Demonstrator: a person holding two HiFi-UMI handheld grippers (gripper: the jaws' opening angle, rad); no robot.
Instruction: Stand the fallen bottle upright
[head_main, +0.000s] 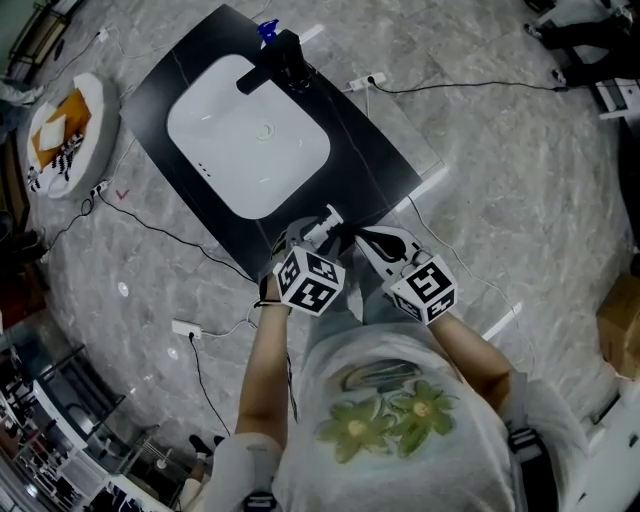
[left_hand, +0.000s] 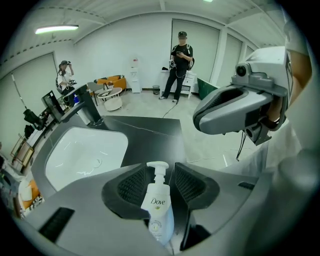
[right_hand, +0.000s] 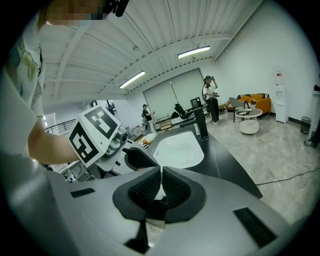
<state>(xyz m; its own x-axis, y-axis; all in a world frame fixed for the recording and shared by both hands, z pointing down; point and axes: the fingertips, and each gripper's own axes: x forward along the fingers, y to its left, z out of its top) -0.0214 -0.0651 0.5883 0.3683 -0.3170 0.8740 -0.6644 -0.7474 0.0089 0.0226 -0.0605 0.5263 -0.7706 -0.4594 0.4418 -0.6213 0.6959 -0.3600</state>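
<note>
A white Dove pump bottle (left_hand: 158, 210) stands upright on the near corner of the black counter (head_main: 372, 150), its pump head (head_main: 328, 217) showing between the grippers in the head view. My left gripper (left_hand: 160, 169) is open, pointing steeply down, with the bottle between its pads and a gap on the right side. My left gripper (head_main: 316, 236) sits at the counter's near edge. My right gripper (right_hand: 161, 171) is shut with nothing held; a sliver of white shows behind its tips. It hovers just right of the bottle (head_main: 362, 242).
A white sink (head_main: 250, 135) fills the counter, with a black faucet (head_main: 285, 60) at its far end. Cables and a power strip (head_main: 187, 327) lie on the floor. A round stool (head_main: 65, 135) stands far left, a cardboard box (head_main: 620, 320) at right. People (left_hand: 179, 65) stand far off.
</note>
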